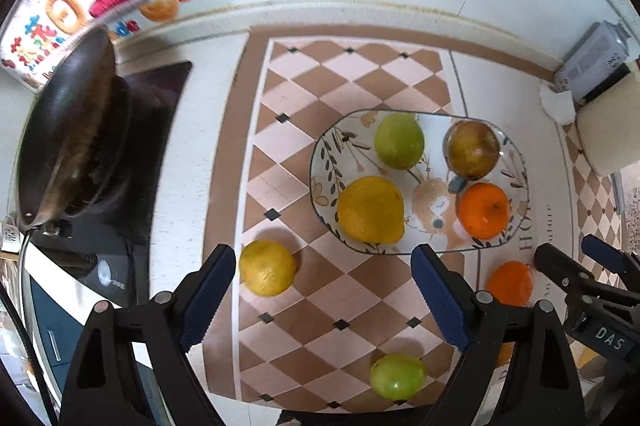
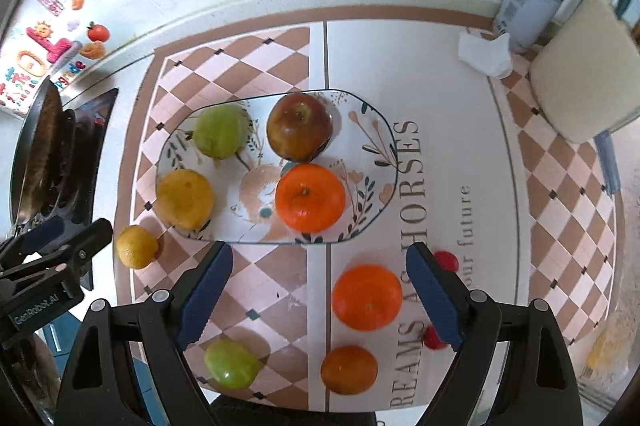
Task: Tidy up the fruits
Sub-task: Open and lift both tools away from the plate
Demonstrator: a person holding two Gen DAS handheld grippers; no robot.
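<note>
orange (image 2: 310, 197) and three more fruits on plate (image 2: 376, 130); tools empty.

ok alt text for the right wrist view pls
Open right gripper above a patterned plate holding four fruits: green, brown-red, yellow, orange. Five more fruits lie loose on the mat nearer the camera.

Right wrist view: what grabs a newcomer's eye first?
The patterned oval plate at centre, holding four fruits: a bright orange, a dark reddish apple, a green fruit and a yellow one. More fruit lies loose on the checkered mat nearer the camera, including a second orange between the open right gripper fingers, untouched. A dark pan sits at far left.
</note>
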